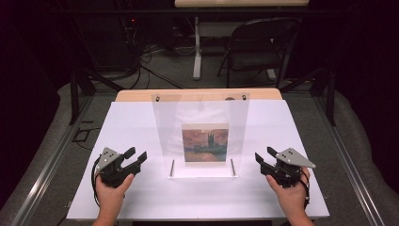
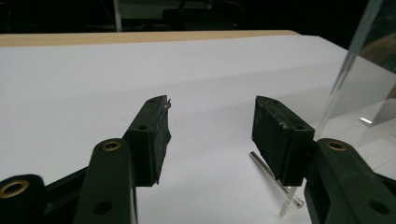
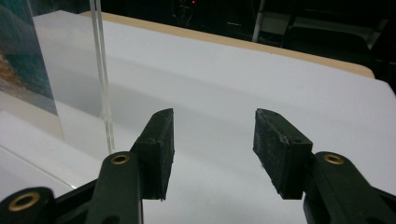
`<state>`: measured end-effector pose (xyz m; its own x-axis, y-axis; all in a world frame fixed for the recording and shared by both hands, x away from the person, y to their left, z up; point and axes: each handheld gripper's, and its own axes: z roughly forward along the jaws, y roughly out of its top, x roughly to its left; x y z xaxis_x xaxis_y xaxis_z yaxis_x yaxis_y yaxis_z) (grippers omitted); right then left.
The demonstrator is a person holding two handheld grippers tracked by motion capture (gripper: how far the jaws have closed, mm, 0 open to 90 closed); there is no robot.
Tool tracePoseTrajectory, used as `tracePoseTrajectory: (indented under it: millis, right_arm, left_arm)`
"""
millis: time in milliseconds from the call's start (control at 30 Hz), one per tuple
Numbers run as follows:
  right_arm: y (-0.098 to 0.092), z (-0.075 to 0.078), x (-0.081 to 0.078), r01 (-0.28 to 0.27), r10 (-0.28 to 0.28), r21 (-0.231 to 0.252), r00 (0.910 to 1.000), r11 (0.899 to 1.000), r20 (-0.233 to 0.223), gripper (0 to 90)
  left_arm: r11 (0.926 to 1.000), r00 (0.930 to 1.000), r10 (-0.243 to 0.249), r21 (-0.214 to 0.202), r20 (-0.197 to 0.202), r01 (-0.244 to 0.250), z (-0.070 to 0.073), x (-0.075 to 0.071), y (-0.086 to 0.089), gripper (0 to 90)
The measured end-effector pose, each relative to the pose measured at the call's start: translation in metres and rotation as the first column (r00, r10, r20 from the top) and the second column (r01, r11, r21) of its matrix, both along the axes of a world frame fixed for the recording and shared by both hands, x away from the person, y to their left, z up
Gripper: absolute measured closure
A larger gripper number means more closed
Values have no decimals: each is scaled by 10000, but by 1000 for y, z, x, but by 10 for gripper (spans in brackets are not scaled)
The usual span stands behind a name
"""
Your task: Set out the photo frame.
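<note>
A clear acrylic stand (image 1: 200,134) rises upright in the middle of the white table (image 1: 141,197), with a small painting print (image 1: 205,143) showing through it. Two thin metal pins (image 1: 171,167) lie at its foot, one per side. My left gripper (image 1: 136,155) rests on the table to the left of the stand, open and holding nothing. My right gripper (image 1: 262,156) sits to the right of it, open and bare too. In the left gripper view the stand's edge (image 2: 343,77) and a pin (image 2: 273,177) lie just right of my left gripper (image 2: 212,123). The right gripper view shows the stand's edge (image 3: 103,77) left of my right gripper (image 3: 214,135).
A wooden strip (image 1: 197,95) runs along the table's far edge. Behind it stand a dark folding chair (image 1: 261,47) and a white table leg (image 1: 197,47), with cables on the floor. Metal rails (image 1: 51,160) flank the table.
</note>
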<state>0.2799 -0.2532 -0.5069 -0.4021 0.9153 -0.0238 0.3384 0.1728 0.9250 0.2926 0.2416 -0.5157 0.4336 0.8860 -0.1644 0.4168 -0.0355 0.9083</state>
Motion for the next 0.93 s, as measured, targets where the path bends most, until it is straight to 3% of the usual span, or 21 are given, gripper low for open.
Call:
tracePoseTrajectory:
  millis: [233, 400, 633, 933]
  right_arm:
    - [5, -14, 5, -290, 287, -51, 9985, 9996, -475, 469]
    - [8, -20, 9, -529, 518, -102, 9944, 9985, -916, 461]
    - [9, -26, 13, -676, 644, -180, 9881, 9976, -1398, 460]
    - [8, -30, 17, -743, 726, -25, 9809, 9972, -1803, 461]
  left_arm:
    - [9996, 9998, -16, 283, -180, 21, -9, 2, -3, 447]
    - [9977, 9980, -420, 515, -468, 444, -16, 3, -13, 447]
    - [9921, 9953, -771, 943, -582, 823, -19, 3, -22, 446]
    - [9935, 9942, -703, 841, -809, 770, -22, 5, -20, 443]
